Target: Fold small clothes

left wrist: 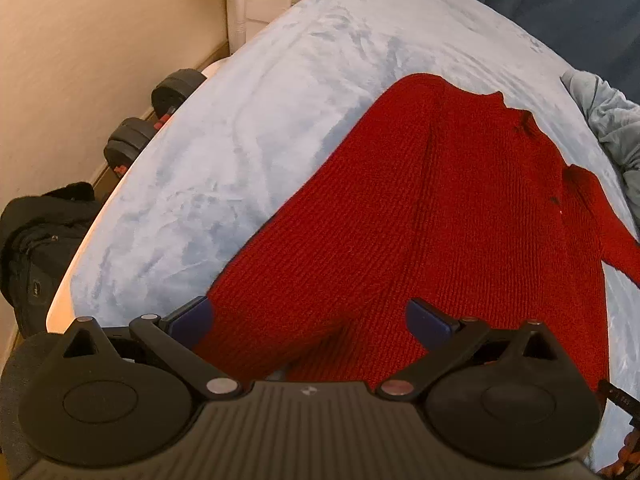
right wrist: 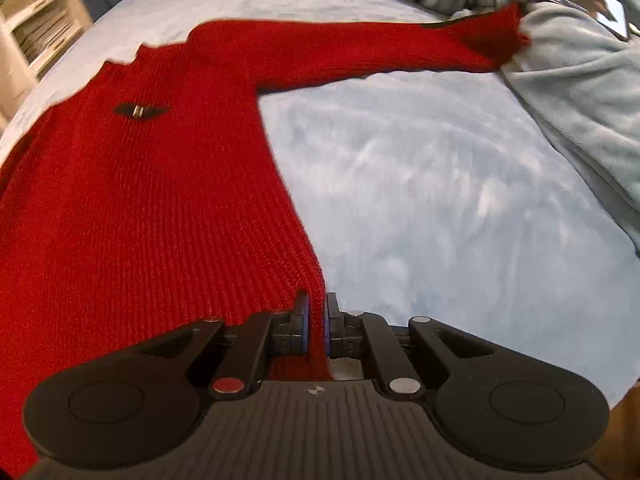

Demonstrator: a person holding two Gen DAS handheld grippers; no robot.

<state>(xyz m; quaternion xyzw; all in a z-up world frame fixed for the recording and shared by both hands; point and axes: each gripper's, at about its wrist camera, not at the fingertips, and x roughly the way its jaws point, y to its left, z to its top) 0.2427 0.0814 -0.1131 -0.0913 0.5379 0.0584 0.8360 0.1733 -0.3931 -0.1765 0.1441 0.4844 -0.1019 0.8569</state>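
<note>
The red sweater was laid flat on the bed, one sleeve stretched out; no fold was yet seen. Its hem corner was pinched by the right tool, while the left tool was held spread over the hem.

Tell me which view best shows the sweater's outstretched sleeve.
The right wrist view: the sleeve of the red sweater runs full length to its cuff against the bunched blanket. The left wrist view shows only part of it.
</note>
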